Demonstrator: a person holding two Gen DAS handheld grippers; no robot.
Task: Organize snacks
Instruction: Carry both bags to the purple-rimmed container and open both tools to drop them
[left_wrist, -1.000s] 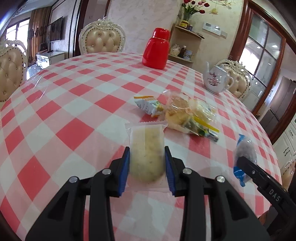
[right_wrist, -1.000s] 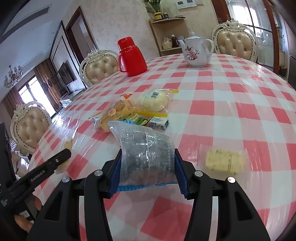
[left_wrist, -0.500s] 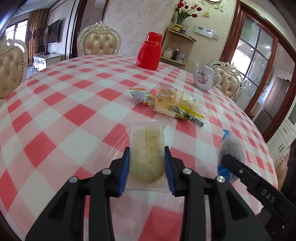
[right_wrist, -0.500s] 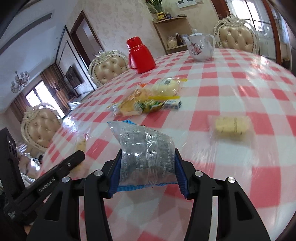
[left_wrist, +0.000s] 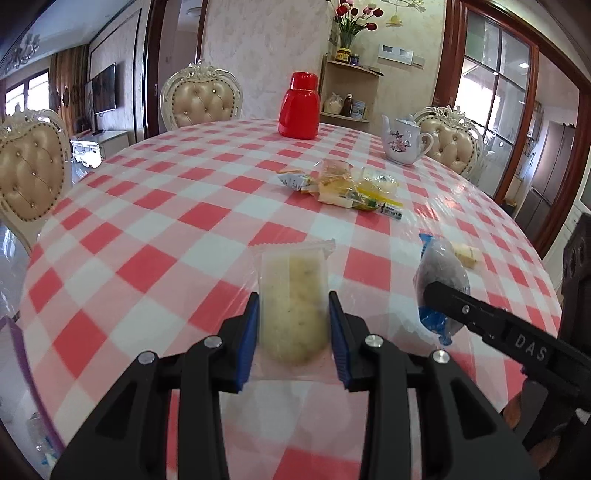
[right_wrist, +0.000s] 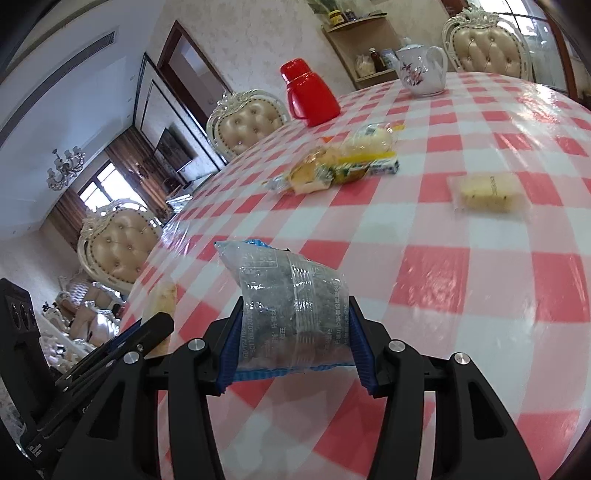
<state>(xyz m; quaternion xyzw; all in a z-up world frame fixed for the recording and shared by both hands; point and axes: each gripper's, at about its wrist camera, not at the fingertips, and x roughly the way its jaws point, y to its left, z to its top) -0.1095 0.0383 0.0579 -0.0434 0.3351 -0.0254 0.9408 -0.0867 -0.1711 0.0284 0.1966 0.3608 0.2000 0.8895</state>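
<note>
Snacks fill both tools: the left tool (left_wrist: 293, 334) is clamped on a clear-wrapped pale pastry (left_wrist: 293, 306), and the right tool (right_wrist: 293, 345) is clamped on a dark snack in a crinkly blue-edged packet (right_wrist: 291, 306). Each packet sits squarely between its tool's pads and juts forward beyond them, lifted above the worktop (left_wrist: 147, 229). The slick film could slide out if either grip eases, and a harder squeeze would likely crush the soft pastry. Ahead of both tools lies the pile of mixed snacks (left_wrist: 347, 186). A second wrapped pastry (right_wrist: 487, 192) lies alone ahead and right of the right tool, easily knocked in passing.
</note>
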